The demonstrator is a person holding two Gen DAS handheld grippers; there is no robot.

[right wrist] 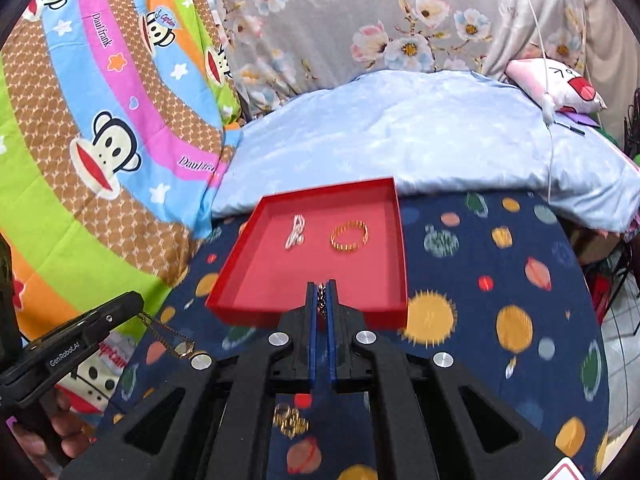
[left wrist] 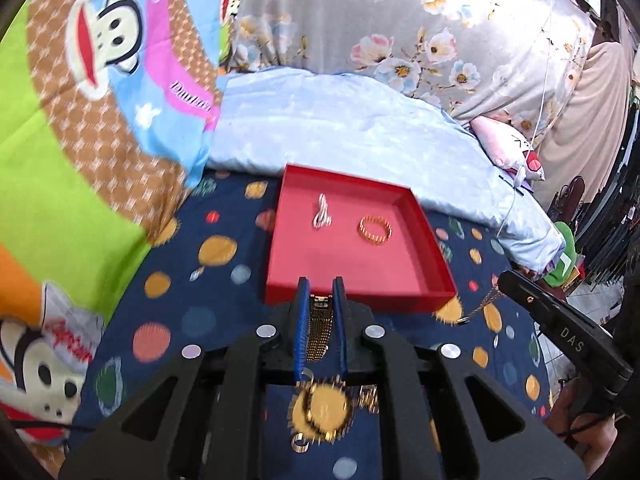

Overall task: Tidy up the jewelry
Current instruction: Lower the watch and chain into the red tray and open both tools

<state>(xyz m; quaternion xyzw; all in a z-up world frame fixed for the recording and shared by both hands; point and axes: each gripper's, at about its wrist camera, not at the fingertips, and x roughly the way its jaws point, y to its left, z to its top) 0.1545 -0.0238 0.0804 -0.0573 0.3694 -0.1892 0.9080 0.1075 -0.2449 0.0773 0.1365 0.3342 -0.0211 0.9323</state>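
A gold chain (right wrist: 321, 300), stretched between both grippers, hung above the planet-print sheet (right wrist: 460, 280) just before the red tray (right wrist: 236, 300); the left gripper (left wrist: 321, 300) pinched its flat mesh end and the right gripper (right wrist: 321, 294) pinched its thin end. A silver piece (right wrist: 295, 232) and a gold bracelet (right wrist: 349, 235) lay apart inside the tray. The step in hand seemed to be carrying; next, both hands must likely bring it over the near wall together and let it go on the bare floor.

Location, as I see it: a home bedroom. Bed with planet-print sheet (right wrist: 500, 280), pale blue quilt (right wrist: 400, 140), cartoon-monkey blanket (right wrist: 100, 140), floral cover (right wrist: 360, 20), pink plush pillow (right wrist: 560, 80) at back.
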